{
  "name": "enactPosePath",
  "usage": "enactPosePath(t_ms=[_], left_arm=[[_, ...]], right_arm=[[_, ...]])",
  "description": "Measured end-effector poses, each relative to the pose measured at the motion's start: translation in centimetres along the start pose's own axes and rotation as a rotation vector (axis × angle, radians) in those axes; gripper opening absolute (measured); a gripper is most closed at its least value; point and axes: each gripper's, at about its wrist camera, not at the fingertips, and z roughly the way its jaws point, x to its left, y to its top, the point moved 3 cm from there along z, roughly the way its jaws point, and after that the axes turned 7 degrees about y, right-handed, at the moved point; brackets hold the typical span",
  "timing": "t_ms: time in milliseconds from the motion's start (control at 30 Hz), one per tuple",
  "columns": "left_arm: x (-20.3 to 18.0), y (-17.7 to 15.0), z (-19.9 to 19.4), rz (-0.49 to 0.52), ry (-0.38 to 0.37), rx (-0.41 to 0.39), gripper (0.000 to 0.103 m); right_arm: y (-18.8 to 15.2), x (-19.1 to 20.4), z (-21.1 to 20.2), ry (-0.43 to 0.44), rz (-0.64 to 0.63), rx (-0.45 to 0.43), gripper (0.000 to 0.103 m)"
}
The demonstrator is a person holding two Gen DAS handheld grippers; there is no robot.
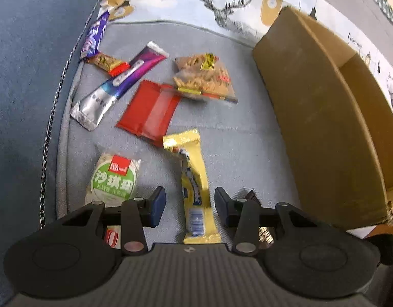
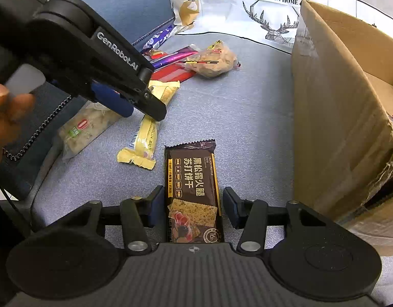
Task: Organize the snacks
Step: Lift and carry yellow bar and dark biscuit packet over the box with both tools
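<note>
**Two packets straddled, neither yet gripped**

Dark brown cracker packet (image 2: 192, 192) lies between the right hand-held gripper's (image 2: 192, 207) unclenched jaws, left of the cardboard box (image 2: 337, 117). Left hand-held gripper (image 1: 190, 206), also released, straddles the yellow wrapped bar (image 1: 196, 186). Centre each, then squeeze gently.

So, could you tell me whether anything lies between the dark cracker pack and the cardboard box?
Nothing visible does. The cracker pack lies flat between the open right gripper fingers, and only bare grey cushion separates it from the box. The other snacks lie on its far side.
</note>
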Motion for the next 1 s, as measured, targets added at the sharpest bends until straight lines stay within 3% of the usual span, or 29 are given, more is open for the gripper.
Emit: enactPosePath(t_ms=[100,400,433,500,600,767,1000], left_arm=[[-0.1,-0.3,1.0,0.012,0.002,0.044,0.025],[-1.5,-0.5,1.6,0.103,0.041,0.038,0.016],[-1.4,-0.5,1.5,0.100,0.045,0.025,0.016],[-0.9,-0.3,1.1,0.075,0.055,0.000,0.016],[-0.2,-0.3,1.4,0.046,0.082,0.011,0.017],[-1.3,-0.6,2.3,0.128,0.130,0.028,0.023],[-1.6,-0.6,2.4,0.146,0.128,0.008,0.016]], right_arm=[[0.0,0.1,0.0,-0.004,-0.008,0.000,0.054],[-0.1,0.2,0.1,-0.015,-0.022,-0.002,0.054],[-0.1,0.3,0.1,-0.017,-0.026,-0.003,0.053],[-0.2,0.3,0.0,-0.026,-0.032,-0.008,0.041],[0.0,-0.2,-0.3,-0.033,-0.006,-0.027,0.041],[0.1,-1.0,-0.1,-0.051,0.028,-0.022,0.042],[-0.1,-0.6,0.0,-0.062,0.002,-0.025,0.041]])
